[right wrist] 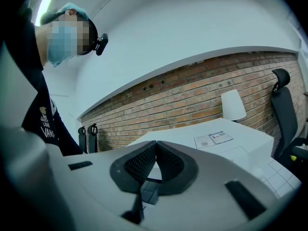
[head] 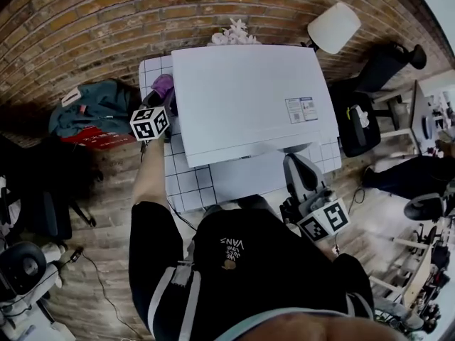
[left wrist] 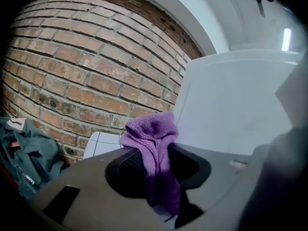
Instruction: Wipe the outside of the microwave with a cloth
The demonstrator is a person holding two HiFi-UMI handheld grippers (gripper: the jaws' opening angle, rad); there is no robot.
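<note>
Left gripper [left wrist: 155,165] pinching cloth [left wrist: 150,131]; microwave [left wrist: 236,100] just to its right, left side wall facing cloth; contact unclear; right gripper [right wrist: 155,160] pressed together, empty, by microwave front, farther from cloth.

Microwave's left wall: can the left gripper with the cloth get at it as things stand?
Probably yes. The left gripper, shut on the purple cloth, sits right beside the white microwave, with nothing visible between them.
</note>
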